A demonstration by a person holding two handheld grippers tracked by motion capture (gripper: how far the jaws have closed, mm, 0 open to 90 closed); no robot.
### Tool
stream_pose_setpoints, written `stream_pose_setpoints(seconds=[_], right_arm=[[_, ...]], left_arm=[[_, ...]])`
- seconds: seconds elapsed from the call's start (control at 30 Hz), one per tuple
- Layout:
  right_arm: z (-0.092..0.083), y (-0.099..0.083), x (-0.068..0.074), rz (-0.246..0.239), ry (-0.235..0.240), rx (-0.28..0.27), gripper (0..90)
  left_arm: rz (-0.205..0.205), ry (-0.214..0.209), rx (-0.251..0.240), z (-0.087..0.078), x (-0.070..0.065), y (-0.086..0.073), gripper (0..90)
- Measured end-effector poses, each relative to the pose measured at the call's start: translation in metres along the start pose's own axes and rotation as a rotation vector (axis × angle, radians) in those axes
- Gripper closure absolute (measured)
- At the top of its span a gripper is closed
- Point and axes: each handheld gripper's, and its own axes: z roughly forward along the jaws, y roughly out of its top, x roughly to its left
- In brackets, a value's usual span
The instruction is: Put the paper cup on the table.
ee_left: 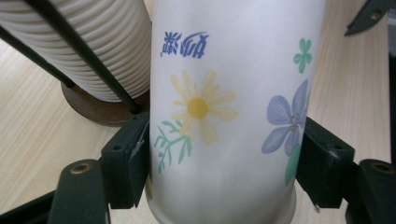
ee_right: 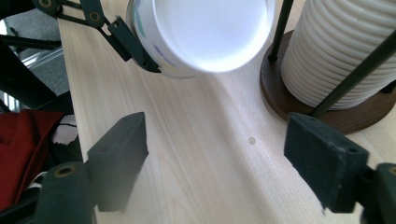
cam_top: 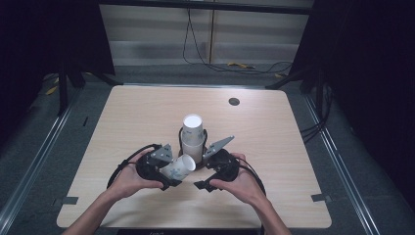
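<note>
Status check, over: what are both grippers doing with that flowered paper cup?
Left hand-held gripper shut on flowered paper cup, cup on its side. Right hand-held gripper open, nothing between jaws. Cup stack in holder close behind.

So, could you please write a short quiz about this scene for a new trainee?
1. Which gripper holds the flowered paper cup: the left gripper or the right gripper?
2. True or false: the stack of cups stands in a holder with a round wooden base.
3. What lies between the right gripper's jaws?

Key
1. The left gripper; its pads press on both sides of the cup.
2. True; thin dark rods rise beside the stack.
3. Nothing; the jaws stand open over the bare table.
</note>
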Motion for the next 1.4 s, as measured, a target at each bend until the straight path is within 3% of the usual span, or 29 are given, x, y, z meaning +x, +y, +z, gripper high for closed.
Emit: stream_pose_setpoints(seconds=[0.13,0.37,0.47,0.7,0.77,0.87,0.97,1.1,1.4], right_arm=[[-0.001,0.000,-0.002,0.012,0.025,0.028,24.5],[-0.004,0.000,-0.005,0.019,0.057,0.057,23.6],[-0.003,-0.002,-0.007,0.035,0.059,0.066,21.9],[0.002,-0.003,-0.008,0.035,0.073,0.098,19.3],[0.005,-0.003,-0.009,0.034,0.068,0.106,17.4],[0.007,0.000,-0.010,0.023,0.068,0.125,15.7],[0.006,0.002,-0.009,0.020,0.063,0.103,15.9],[0.012,0.002,-0.008,0.009,0.068,0.124,17.5],[0.018,0.002,-0.010,0.017,0.113,0.130,23.9]], left_arm=[[0.020,-0.014,0.006,0.002,-0.006,0.006,28.3],[0.082,-0.007,0.078,0.011,-0.013,0.018,28.4],[0.089,-0.005,0.099,0.015,-0.016,0.019,28.3],[0.096,0.018,0.120,0.019,-0.018,0.016,28.3],[0.083,0.010,0.113,0.018,-0.017,0.016,28.4],[0.098,0.019,0.128,0.019,-0.018,0.016,28.4],[0.115,0.021,0.137,0.020,-0.019,0.016,28.4],[0.124,0.029,0.144,0.024,-0.023,0.016,28.4],[0.167,0.026,0.173,0.035,-0.030,0.018,28.3]])
